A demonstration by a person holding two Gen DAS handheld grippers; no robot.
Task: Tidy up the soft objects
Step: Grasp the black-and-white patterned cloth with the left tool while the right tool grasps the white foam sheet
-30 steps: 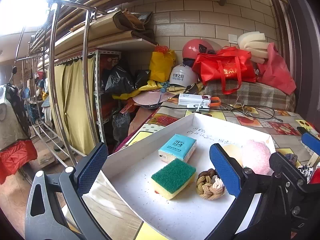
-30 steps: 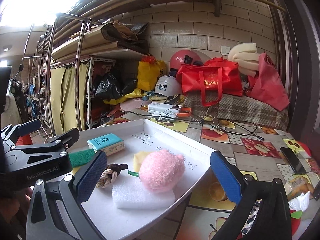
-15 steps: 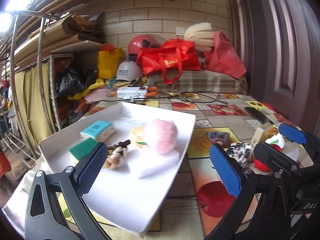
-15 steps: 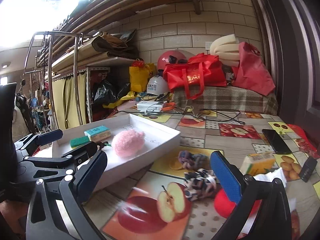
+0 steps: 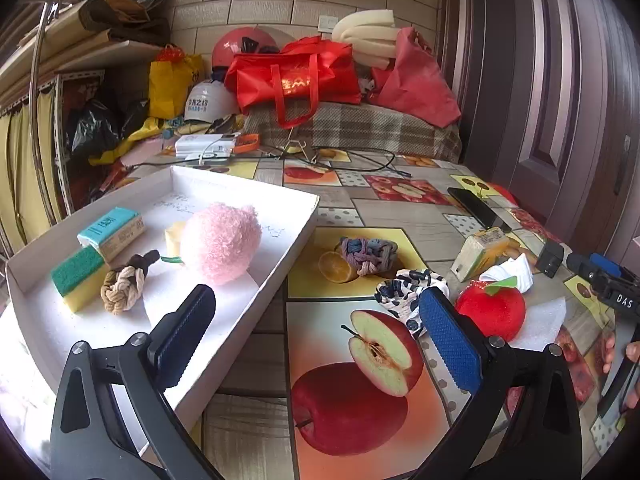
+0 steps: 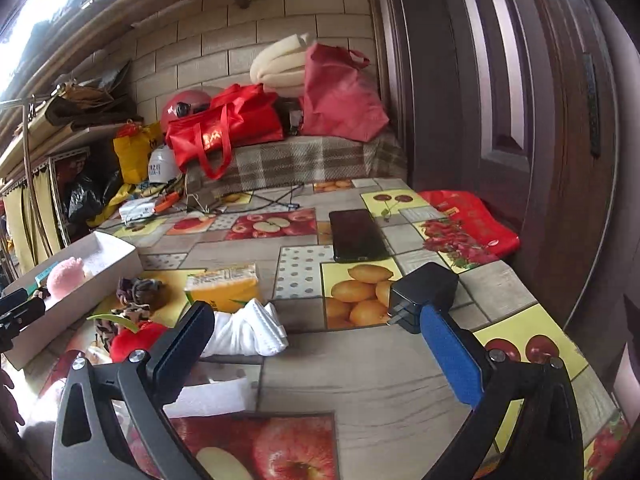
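A white tray [image 5: 248, 300] at the left holds a pink plush ball [image 5: 220, 242], a green-yellow sponge [image 5: 78, 278], a beige knotted rope [image 5: 122, 286] and a teal tissue pack [image 5: 110, 232]. On the table lie a grey-purple knotted rope [image 5: 368, 254], a spotted scrunchie [image 5: 404, 292], a red plush apple [image 5: 490, 312], a white cloth [image 6: 244, 330] and a yellow tissue pack [image 6: 224, 286]. My left gripper [image 5: 316, 334] is open and empty over the tray's right edge. My right gripper [image 6: 316, 350] is open and empty above the table beside the white cloth.
A phone [image 6: 356, 234] and a black charger [image 6: 422, 296] lie on the table's right side. A white foam sheet [image 6: 212, 396] lies near the front. Red bags [image 5: 296, 76], helmets and cables crowd the back. A door [image 6: 500, 100] stands at the right.
Both grippers have swung right, away from the tray and toward the loose items on the table. Both stay open and empty.
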